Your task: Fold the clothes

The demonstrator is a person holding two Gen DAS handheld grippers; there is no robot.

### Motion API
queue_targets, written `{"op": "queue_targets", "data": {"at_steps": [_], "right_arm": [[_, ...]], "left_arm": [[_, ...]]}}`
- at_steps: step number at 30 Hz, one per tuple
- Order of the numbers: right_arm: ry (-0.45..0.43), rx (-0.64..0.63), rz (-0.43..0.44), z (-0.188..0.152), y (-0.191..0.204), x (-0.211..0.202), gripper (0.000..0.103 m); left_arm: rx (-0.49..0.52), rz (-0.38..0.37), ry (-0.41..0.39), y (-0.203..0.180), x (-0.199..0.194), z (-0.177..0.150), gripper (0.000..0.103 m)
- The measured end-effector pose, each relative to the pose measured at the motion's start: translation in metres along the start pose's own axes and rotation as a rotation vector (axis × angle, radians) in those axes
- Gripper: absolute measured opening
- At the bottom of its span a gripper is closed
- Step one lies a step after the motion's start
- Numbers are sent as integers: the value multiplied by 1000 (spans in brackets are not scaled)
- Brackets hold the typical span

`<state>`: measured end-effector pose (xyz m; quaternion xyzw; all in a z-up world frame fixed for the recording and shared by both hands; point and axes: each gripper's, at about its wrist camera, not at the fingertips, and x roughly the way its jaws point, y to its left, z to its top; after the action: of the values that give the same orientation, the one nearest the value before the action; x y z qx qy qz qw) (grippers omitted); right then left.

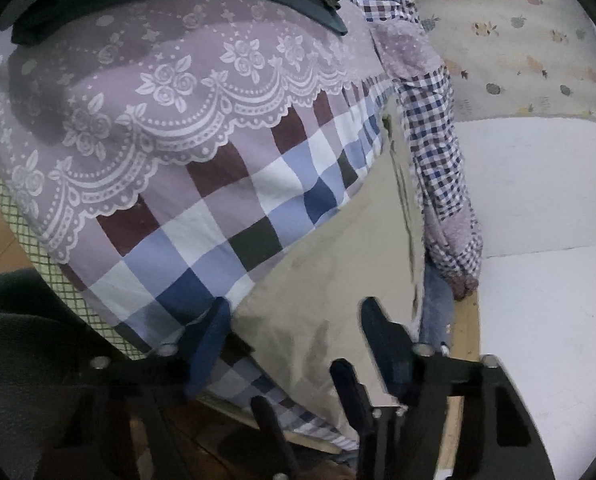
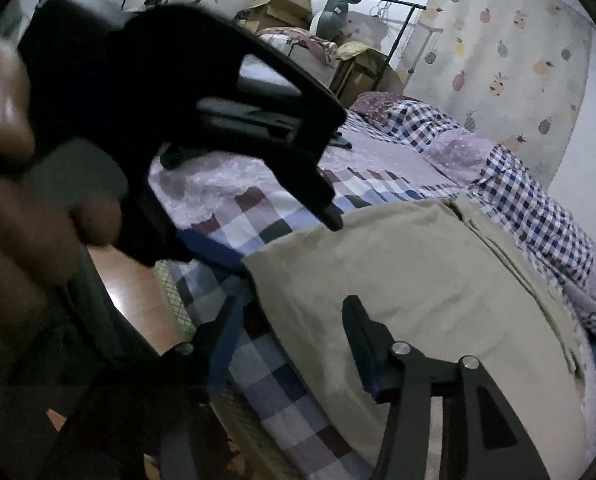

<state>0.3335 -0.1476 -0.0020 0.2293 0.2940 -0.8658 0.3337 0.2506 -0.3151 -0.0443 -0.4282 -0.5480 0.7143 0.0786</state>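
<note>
A beige garment [image 1: 329,264] lies flat on the checked bedsheet [image 1: 202,224] at the bed's near edge; the right wrist view shows its seam and pocket side [image 2: 437,280]. My left gripper [image 1: 298,320] is open, its blue-padded fingers straddling the garment's near corner. From the right wrist view that left gripper [image 2: 274,236] hangs over the same corner, held by a hand [image 2: 22,208]. My right gripper [image 2: 290,320] is open too, low over the garment's near left edge, with cloth and sheet showing between its fingers.
A lilac lace-print cover [image 1: 138,100] spreads over the bed, with a dark green garment [image 1: 178,4] at its far end. A rumpled small-check quilt [image 2: 529,208] runs along the wall with the pineapple-print hanging [image 2: 497,60]. Boxes [image 2: 282,0] are stacked beyond the bed. Wooden floor [image 2: 130,288] lies below.
</note>
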Motion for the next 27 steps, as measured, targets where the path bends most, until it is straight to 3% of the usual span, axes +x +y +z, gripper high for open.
{"op": "queue_targets", "data": {"at_steps": [11,21,23,25,27], "right_arm": [[5,-73,-54,-4,8,14,63],[8,-131,-109,-6,16,23,62],[9,-139,-109,-6,17,24,52],[30,-144,-111,-6,18,27,22],[53,-149,-114,-6,18,30,7]], "left_arm": [[-8,-20,7,2,-1,1,13],[-16,-73,-33,0,-13,4,7],[-23,-67,-34,3,-14,4,7],[-29,-57,-31,4,-14,3,7],[-39,-47,-31,8,-16,4,7]]}}
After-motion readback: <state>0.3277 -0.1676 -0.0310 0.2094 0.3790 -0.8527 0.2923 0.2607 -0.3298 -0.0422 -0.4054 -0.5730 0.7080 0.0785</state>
